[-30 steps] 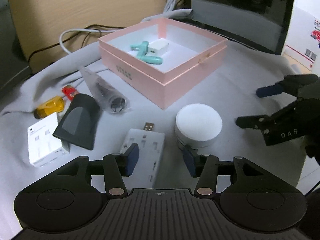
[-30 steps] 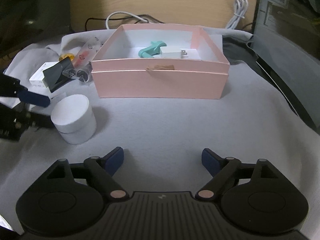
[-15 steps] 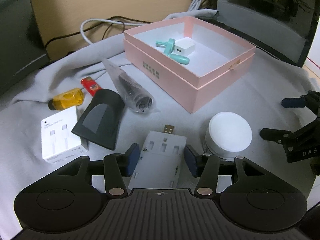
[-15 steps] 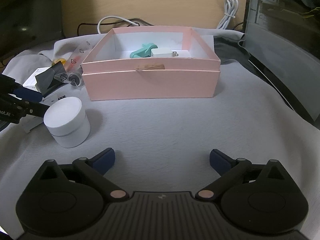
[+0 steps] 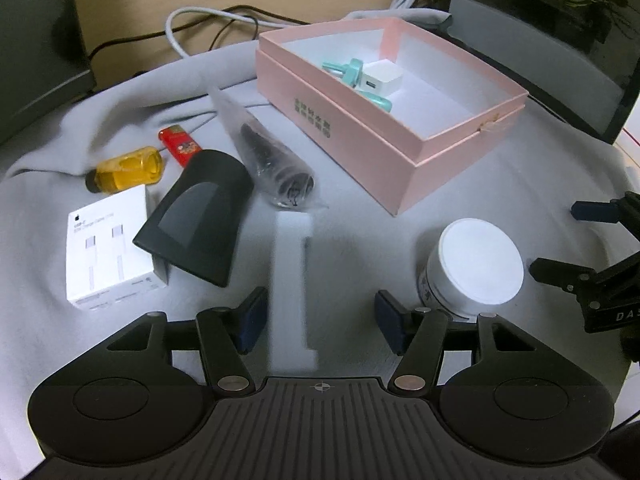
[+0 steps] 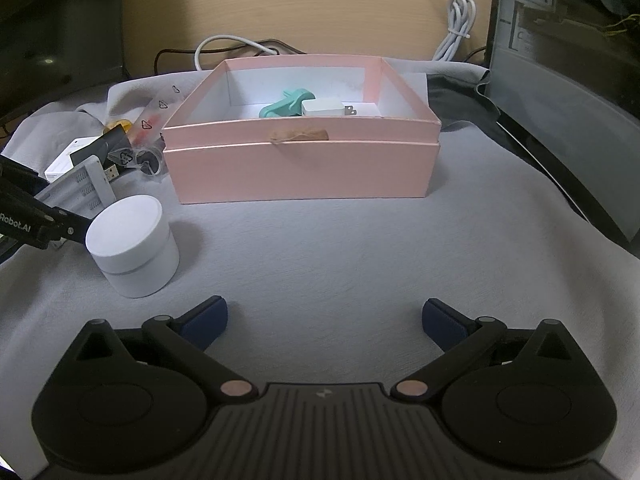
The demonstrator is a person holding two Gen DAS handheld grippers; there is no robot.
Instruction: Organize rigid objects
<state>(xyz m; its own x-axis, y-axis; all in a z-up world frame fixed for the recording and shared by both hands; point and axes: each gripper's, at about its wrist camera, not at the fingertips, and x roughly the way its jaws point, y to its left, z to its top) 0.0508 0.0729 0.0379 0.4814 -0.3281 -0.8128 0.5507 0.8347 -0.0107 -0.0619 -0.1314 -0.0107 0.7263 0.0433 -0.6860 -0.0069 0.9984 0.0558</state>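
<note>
Both grippers' jaws just opened wider; left gripper (image 5: 318, 320) straddles a blurred white charger (image 5: 292, 292), pads clear; right gripper (image 6: 324, 320) is empty. Grey cloth (image 6: 360, 248), wooden wall. Pink box (image 6: 300, 168) mid-cloth. "Robot.AI" readable on left gripper.

Looks like an office or lab desk: grey cloth (image 6: 360, 248) spread over it, computer tower (image 6: 568, 40) at two o'clock, bundled white cable (image 6: 456, 28) against the wooden panel (image 6: 320, 0) at twelve.
</note>
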